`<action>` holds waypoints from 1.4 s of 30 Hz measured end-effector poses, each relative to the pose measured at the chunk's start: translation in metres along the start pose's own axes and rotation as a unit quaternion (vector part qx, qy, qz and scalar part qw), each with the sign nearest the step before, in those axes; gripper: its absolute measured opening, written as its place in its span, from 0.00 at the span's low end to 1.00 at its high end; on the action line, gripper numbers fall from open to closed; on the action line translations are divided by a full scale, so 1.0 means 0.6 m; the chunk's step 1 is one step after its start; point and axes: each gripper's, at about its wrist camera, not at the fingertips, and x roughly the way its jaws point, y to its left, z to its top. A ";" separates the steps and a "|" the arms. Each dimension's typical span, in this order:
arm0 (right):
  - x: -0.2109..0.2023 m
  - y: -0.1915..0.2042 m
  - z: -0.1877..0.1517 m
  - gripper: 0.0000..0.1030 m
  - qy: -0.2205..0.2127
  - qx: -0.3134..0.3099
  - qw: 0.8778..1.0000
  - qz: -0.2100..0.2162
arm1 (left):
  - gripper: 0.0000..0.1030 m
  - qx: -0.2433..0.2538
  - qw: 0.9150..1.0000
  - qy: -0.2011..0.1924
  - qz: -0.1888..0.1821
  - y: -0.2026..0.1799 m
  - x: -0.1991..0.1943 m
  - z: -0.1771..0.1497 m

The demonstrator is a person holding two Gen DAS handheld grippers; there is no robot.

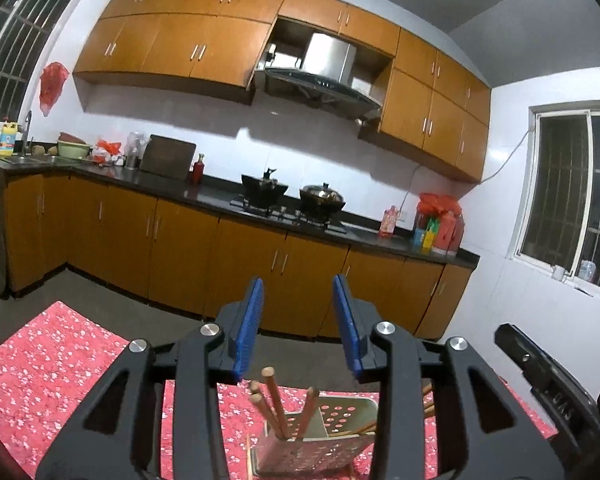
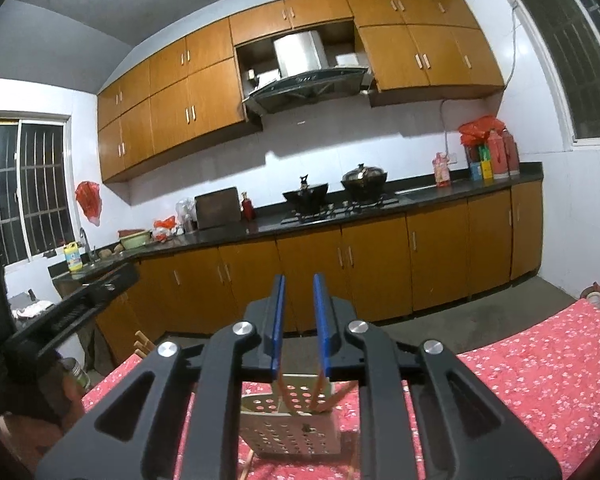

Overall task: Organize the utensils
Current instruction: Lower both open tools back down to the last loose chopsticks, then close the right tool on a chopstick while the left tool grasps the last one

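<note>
A kitchen fills the upper half of both views: glossy orange-brown wooden cabinets [image 1: 204,44] above and below a dark polished countertop [image 1: 220,200], white tiled walls, and two black lidded pots [image 2: 364,186] on the hob near centre frame. Across the bottom spreads a table under a red cloth with a small white flower print [image 1: 44,368], soft and matte. At bottom centre of each view stands the pale perforated metal utensil holder [image 1: 312,452], a boxy rack punched with round holes, and several slim brown wooden chopsticks [image 1: 274,400] already lean upright inside it, so the sorting looks well underway. At least one more thin stick lies on the cloth just beside the holder's base, low in the left wrist view, so a little probably remains; much of the table is hidden behind the grippers. The left gripper [image 1: 298,328], black plastic with ribbed blue pads, hangs above the holder with jaws wide apart and empty. The right gripper [image 2: 300,320] has jaws parted more narrowly, nothing visibly between them.
</note>
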 end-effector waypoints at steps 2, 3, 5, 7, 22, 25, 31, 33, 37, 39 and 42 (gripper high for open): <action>-0.019 -0.016 -0.003 0.22 -0.004 0.004 1.000 -0.012 | 0.35 -0.008 1.000 -0.004 -0.002 0.014 -0.022 0.002; -0.030 -0.030 -0.011 0.23 -0.001 0.009 1.000 -0.023 | 0.35 -0.010 1.000 -0.005 -0.001 0.020 -0.029 0.002; -0.039 -0.058 -0.032 0.24 0.019 0.017 0.999 -0.046 | 0.35 -0.013 1.000 -0.002 0.014 0.044 -0.054 -0.007; -0.034 -0.088 -0.061 0.24 0.053 0.024 0.996 -0.069 | 0.35 -0.015 0.999 0.013 0.035 0.066 -0.065 -0.025; 0.048 -0.078 -0.335 0.25 0.344 0.026 0.938 -0.025 | 0.35 0.014 0.957 0.289 0.039 0.107 0.020 -0.282; 0.050 -0.054 -0.363 0.25 0.361 0.004 0.932 -0.027 | 0.35 0.022 0.952 0.305 0.024 0.087 0.022 -0.305; 0.054 -0.067 -0.370 0.08 0.362 -0.014 0.930 -0.061 | 0.35 0.042 0.942 0.333 0.021 0.054 0.033 -0.338; 0.054 -0.083 -0.368 0.08 0.358 -0.002 0.931 -0.076 | 0.35 0.050 0.938 0.341 0.024 0.048 0.038 -0.350; 0.054 -0.106 -0.365 0.08 0.355 0.017 0.930 -0.089 | 0.34 0.072 0.932 0.355 0.035 0.031 0.049 -0.373; 0.052 -0.109 -0.365 0.08 0.354 0.016 0.931 -0.090 | 0.22 0.086 0.927 0.361 0.049 0.024 0.057 -0.383; 0.052 -0.109 -0.365 0.08 0.354 0.016 0.931 -0.088 | 0.09 0.098 0.925 0.359 0.070 0.026 0.065 -0.393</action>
